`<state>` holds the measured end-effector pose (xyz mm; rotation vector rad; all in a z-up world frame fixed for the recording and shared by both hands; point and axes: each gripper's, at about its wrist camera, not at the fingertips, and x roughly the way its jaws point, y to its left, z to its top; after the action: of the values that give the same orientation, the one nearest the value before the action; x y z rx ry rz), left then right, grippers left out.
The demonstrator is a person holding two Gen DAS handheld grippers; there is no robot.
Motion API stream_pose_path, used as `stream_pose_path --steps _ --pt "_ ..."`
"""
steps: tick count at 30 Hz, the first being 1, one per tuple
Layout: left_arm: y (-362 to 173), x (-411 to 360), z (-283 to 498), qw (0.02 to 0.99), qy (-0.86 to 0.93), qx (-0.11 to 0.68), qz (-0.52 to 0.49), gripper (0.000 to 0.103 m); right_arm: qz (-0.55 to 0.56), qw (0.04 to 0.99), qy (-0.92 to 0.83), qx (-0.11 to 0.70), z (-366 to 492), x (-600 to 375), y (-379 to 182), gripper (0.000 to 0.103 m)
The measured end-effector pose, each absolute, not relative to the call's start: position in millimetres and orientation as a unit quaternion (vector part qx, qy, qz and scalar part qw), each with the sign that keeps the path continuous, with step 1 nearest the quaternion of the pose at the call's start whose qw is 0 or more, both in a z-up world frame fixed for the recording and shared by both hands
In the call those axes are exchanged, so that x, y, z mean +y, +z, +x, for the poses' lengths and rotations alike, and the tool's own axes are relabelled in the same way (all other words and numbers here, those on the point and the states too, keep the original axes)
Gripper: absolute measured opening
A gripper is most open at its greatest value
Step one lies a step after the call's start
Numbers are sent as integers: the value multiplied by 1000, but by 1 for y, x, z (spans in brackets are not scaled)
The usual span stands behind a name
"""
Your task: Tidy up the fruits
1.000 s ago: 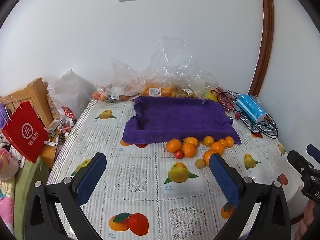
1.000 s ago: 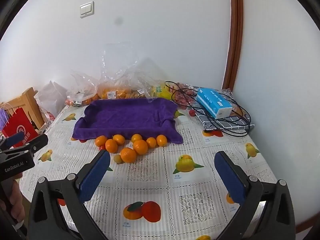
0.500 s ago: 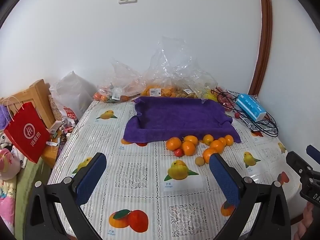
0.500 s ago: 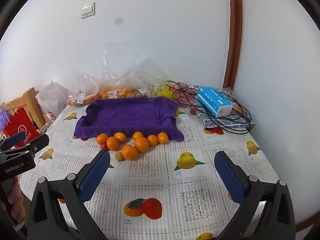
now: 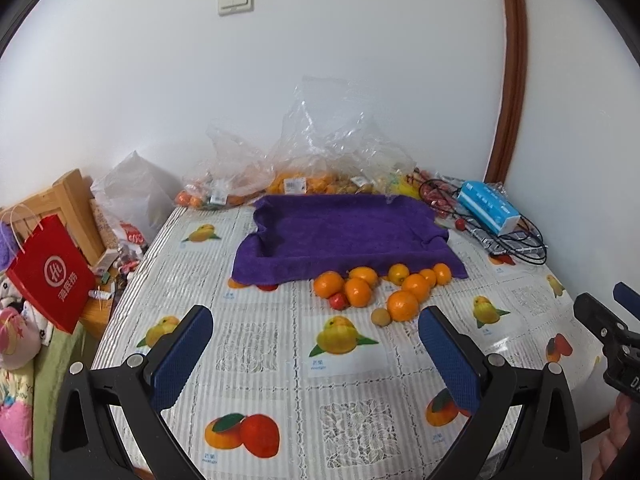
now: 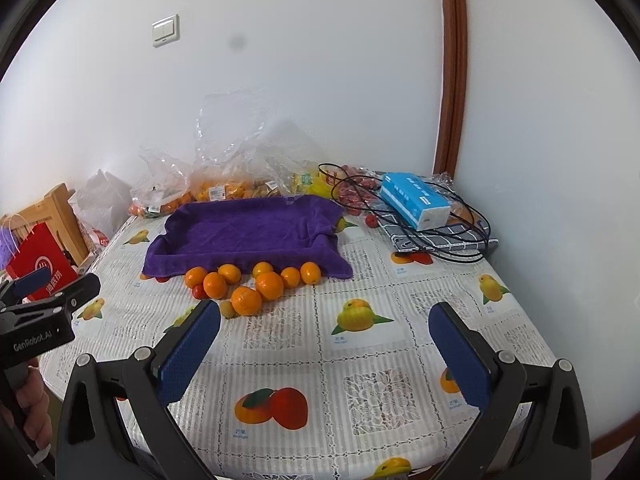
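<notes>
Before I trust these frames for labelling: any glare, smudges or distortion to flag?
Left wrist view: sharp, but fisheye bends the door trim; window glare on the tablecloth near the right edge. Right wrist view: a dark smudge shows on the wall, lens or wall I cannot tell; edges vignetted black.

Fruit on the table in front of the purple towel (image 5: 344, 228): eight oranges (image 5: 402, 306), one small red fruit (image 5: 338, 301), one small tan fruit (image 5: 381, 316). Blue tissue packs (image 6: 414, 200): one. Red paper bags (image 5: 50, 276): one.
</notes>
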<state>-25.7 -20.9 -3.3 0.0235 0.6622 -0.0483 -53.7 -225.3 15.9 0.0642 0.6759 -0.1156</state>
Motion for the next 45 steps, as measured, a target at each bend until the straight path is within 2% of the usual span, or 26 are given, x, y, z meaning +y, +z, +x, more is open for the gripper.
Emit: stream_pose_path --steps 45 --pt "-6 8 -6 946 -16 325 -9 103 21 942 -36 333 -32 -201 11 102"
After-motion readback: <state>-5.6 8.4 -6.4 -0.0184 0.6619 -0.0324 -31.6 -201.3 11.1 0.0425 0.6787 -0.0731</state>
